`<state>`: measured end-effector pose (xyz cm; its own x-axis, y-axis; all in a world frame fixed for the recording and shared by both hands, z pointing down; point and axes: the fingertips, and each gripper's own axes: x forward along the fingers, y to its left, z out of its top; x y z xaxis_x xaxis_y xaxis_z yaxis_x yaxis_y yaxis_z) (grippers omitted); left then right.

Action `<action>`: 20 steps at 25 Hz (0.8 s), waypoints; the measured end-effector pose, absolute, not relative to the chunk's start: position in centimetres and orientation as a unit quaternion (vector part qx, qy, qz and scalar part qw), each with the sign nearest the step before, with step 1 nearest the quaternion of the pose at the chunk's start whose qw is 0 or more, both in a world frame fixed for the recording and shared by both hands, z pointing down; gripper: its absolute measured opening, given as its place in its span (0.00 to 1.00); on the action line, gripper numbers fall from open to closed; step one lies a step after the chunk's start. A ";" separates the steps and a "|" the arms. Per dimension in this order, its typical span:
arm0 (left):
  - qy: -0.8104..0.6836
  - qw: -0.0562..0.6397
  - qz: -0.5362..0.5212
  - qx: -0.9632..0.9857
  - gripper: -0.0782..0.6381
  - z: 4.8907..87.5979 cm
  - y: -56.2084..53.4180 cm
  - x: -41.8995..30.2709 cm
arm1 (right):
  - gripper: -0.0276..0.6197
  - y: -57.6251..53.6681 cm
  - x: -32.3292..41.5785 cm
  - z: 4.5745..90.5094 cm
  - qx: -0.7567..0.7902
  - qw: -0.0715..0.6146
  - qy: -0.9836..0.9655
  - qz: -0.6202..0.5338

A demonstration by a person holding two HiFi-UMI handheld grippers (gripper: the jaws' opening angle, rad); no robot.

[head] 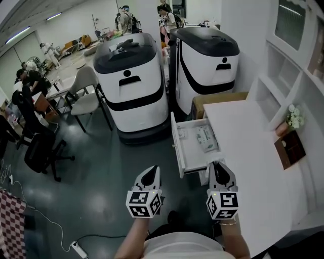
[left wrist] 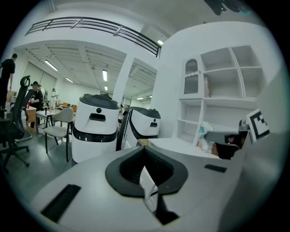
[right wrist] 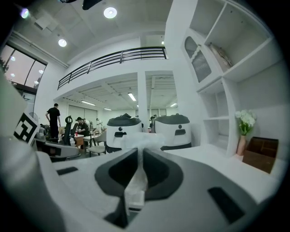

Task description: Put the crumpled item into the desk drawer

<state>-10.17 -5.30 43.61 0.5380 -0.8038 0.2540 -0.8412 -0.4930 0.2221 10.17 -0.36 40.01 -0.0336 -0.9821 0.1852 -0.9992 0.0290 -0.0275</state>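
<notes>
Your right tool (head: 216, 165) pinches the crumpled item (right wrist: 139, 141) just beside the open drawer (head: 190, 152) of the table (head: 250, 157). Your left tool (head: 150, 171) is pressed together above the floor (head: 101, 167).

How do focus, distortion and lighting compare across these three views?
Head view: sharp, evenly lit, edges barrel-bent, the open drawer clear. Left gripper view: fisheye circle with black corners, the near left gripper soft. Right gripper view: same fisheye, ceiling lamps blown out, the crumpled item in the right gripper blurry.
</notes>
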 end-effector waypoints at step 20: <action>-0.457 0.157 0.071 0.873 0.10 44.1 -12.3 -9.6 | 0.10 -6.4 10.9 40.0 0.712 0.060 -0.696 0.074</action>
